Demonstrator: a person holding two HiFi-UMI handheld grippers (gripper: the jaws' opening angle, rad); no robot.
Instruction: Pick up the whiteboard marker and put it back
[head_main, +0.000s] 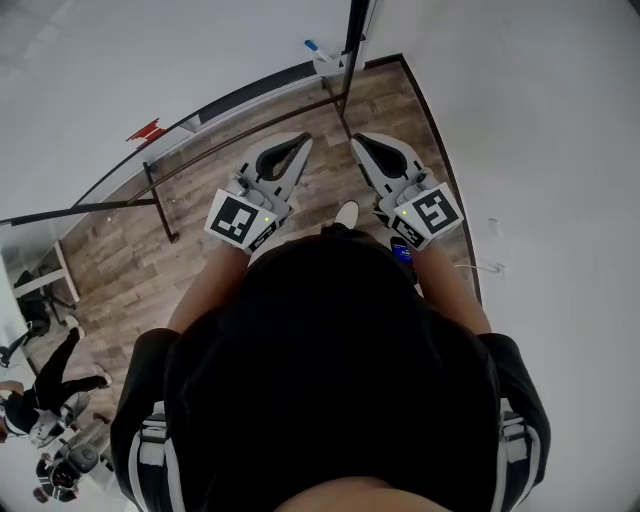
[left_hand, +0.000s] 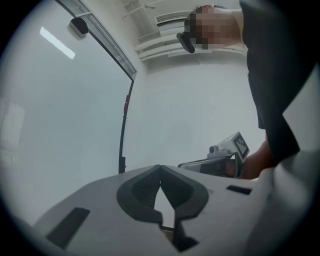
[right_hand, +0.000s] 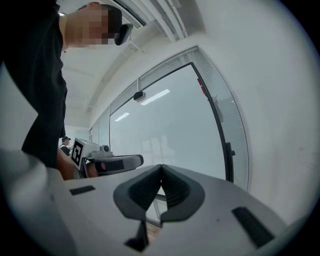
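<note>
Standing on a wood floor (head_main: 210, 235), facing a corner where a glass wall (right_hand: 165, 130) meets a plain white one.

Left tongs (head_main: 303, 141): tips pressed together, nothing between them. Its own view shows the same, pads meeting at the tip (left_hand: 160, 167).

Right tongs (head_main: 357, 141): also closed and empty, confirmed in its own view (right_hand: 161, 166). Both are held level, side by side, aimed at the corner.

Marker (head_main: 310, 45): a small blue-tipped stick poking out of a little white holder (head_main: 330, 65) fixed beside the dark frame (head_main: 350, 40) at the corner. It is well ahead of both tongs and too small to make out in detail.

Handling, as judged:
- Probably light, stiff and smooth plastic, so it rolls if set down loose. Not fragile.
- A round barrel can squirt out of a tip pinch. Better to open one pair wide and take it across the middle of the barrel, square to its length.
- The cap end is a poorer hold, as a cap may pull off.
- The holder looks narrow, so it needs a straight lift out and a lined-up return.
</note>
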